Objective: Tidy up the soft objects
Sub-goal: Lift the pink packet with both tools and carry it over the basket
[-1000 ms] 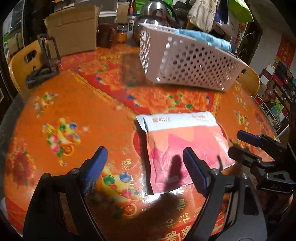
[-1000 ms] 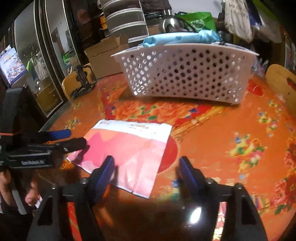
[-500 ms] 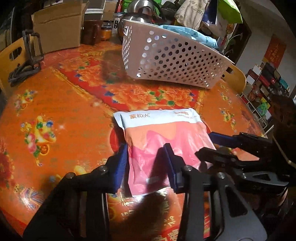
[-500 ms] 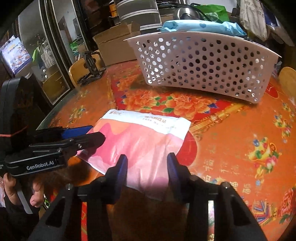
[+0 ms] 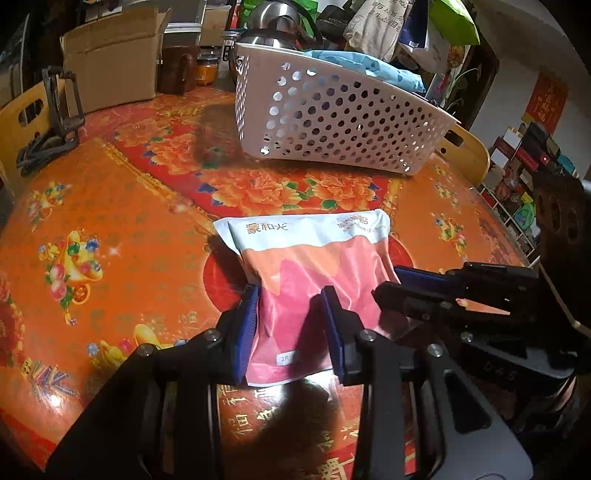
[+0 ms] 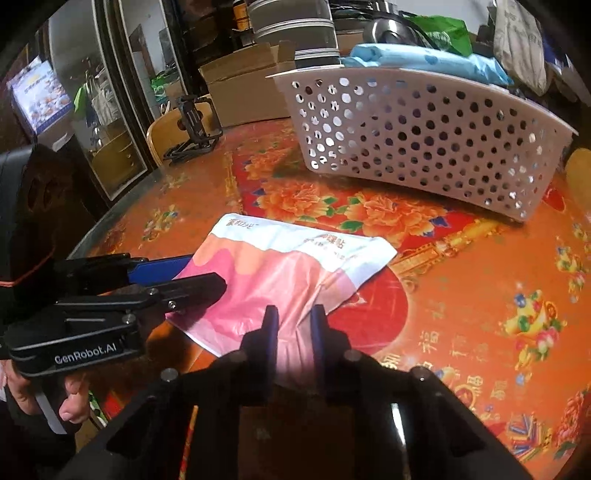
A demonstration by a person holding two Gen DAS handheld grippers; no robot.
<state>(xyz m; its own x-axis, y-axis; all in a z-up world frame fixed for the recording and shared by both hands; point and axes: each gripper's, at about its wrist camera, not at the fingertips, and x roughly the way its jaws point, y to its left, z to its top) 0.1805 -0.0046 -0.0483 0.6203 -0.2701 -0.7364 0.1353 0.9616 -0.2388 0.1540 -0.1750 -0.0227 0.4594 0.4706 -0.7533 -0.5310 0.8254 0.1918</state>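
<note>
A soft pink and white pouch [image 5: 314,266] lies on the orange patterned table, also seen in the right wrist view [image 6: 280,269]. My left gripper [image 5: 291,325] is shut on the pouch's near left part, bunching the film between its blue pads. My right gripper [image 6: 293,325] is shut on the pouch's near right edge, and shows from the side in the left wrist view [image 5: 413,288]. A white perforated basket [image 5: 332,122] stands behind the pouch and holds a light blue soft pack [image 5: 362,66]; the basket also shows in the right wrist view [image 6: 417,136].
A cardboard box [image 5: 110,51] and a black stand [image 5: 55,122] sit at the far left of the table [image 5: 110,229]. Jars, a kettle [image 5: 273,22] and bags crowd behind the basket. A wooden chair back [image 5: 469,151] rises at the right edge.
Both grippers moved forward over the pouch and closed from wide open onto its near edge, wrinkling it. The pouch now looks slightly lifted and bunched at the front.
</note>
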